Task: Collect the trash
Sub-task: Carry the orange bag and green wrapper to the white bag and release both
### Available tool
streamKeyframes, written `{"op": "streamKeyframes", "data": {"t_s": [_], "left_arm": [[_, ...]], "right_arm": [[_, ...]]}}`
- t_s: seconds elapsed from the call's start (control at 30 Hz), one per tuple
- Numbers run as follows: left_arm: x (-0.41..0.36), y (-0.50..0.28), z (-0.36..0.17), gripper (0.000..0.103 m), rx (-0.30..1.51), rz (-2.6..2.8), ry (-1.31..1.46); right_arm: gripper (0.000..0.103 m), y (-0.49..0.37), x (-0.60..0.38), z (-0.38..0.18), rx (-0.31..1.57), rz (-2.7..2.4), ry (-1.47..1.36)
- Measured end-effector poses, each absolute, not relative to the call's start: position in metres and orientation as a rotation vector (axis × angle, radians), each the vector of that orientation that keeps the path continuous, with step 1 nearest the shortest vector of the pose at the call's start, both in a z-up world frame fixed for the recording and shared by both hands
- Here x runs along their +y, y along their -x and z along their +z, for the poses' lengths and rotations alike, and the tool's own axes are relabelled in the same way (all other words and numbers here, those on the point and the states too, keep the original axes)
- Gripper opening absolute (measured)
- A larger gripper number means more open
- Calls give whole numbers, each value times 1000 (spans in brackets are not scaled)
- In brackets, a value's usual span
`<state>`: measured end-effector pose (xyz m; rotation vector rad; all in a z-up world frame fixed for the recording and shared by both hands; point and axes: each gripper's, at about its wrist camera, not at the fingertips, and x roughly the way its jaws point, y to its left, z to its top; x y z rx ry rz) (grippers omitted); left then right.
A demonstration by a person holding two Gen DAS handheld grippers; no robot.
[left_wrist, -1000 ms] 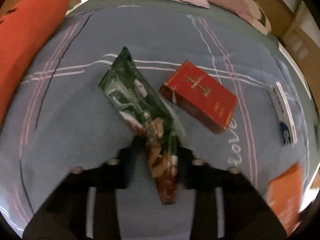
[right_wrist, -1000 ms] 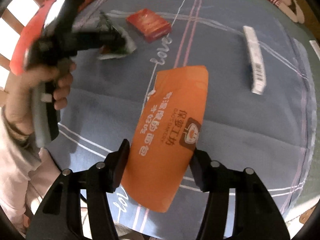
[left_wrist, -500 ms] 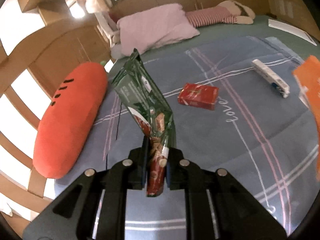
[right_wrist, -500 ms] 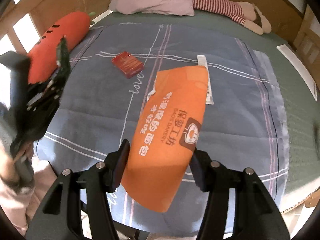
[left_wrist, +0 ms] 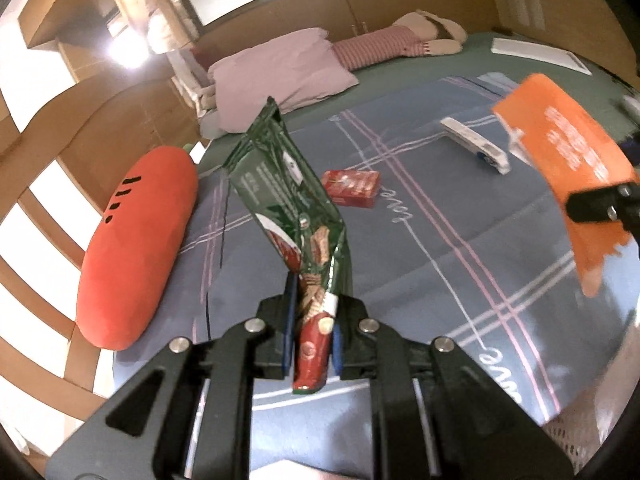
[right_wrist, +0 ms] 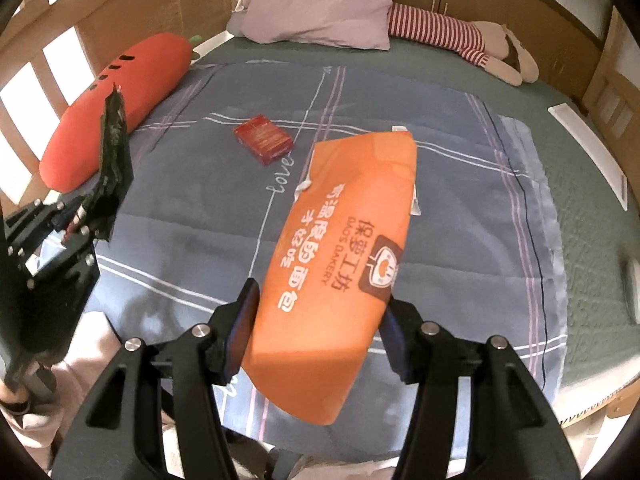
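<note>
Left hand-held gripper [left_wrist: 311, 334] clamped on green snack wrapper [left_wrist: 294, 196], right hand-held gripper [right_wrist: 316, 330] clamped on orange bakery bag [right_wrist: 340, 264], both above bed; bag hides most of white tube [left_wrist: 474, 144], clear in left view; red box [right_wrist: 263, 139] lies on blanket [right_wrist: 192, 240]

We see bed [right_wrist: 580, 240], green sheet, blue plaid blanket [right_wrist: 200, 240] spread across. On blanket: red box [right_wrist: 263, 139], white flat packet [left_wrist: 474, 145]. Carrot plush [right_wrist: 112, 108] along left rail, pink pillow [right_wrist: 316, 8], striped plush doll [right_wrist: 452, 36] at head.
</note>
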<state>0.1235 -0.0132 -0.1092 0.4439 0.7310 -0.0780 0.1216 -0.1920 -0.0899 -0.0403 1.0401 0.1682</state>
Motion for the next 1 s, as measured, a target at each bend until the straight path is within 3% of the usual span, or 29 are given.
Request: {"op": "streamKeyframes", "data": {"t_s": [0.57, 0.87, 0.97, 1.0], "left_arm": [[-45, -45, -61, 15, 647, -302, -408], [-77, -14, -60, 15, 622, -416, -451], [-87, -6, -61, 15, 625, -471, -461], [-92, -3, -63, 15, 630, -502, -464]], "right_arm": [[57, -3, -258, -26, 938, 227, 126], [58, 91, -309, -92, 1143, 375, 204], [64, 100, -319, -113, 1182, 358, 183], [72, 103, -324, -114, 1173, 368, 152]]}}
